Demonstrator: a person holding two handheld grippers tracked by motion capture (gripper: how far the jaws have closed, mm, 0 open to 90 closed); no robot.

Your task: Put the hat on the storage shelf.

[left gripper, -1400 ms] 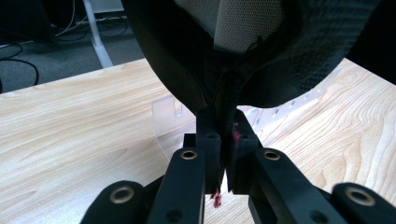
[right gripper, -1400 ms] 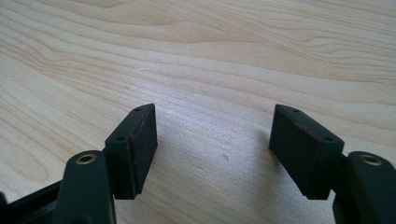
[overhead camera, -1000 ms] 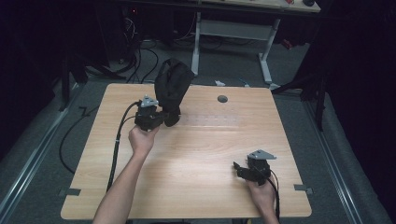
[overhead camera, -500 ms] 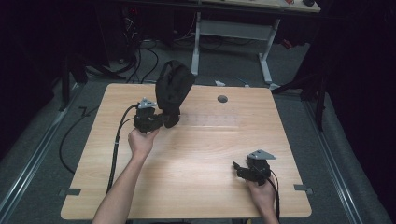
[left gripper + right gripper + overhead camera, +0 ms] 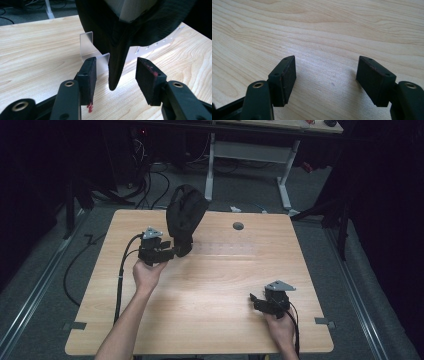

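1. The left gripper [image 5: 172, 251] sits at the table's far-left part with its jaws apart; in the left gripper view a narrow black tip hangs between the pads [image 5: 88, 75] without touching either.
2. That tip belongs to a black cap [image 5: 184, 217], standing upright on a clear plastic stand [image 5: 93, 51] just beyond the jaws. Against the pictures from a second and half a second ago, the cap, the stand and the left gripper sit in the same places.
3. The right gripper [image 5: 256, 302] rests near the table's near-right corner, well apart from the cap, jaws spread wide over bare wood in the right gripper view; it too has not shifted.
4. The wooden table [image 5: 225, 285] carries a small dark round hole [image 5: 238, 226] near its far edge.
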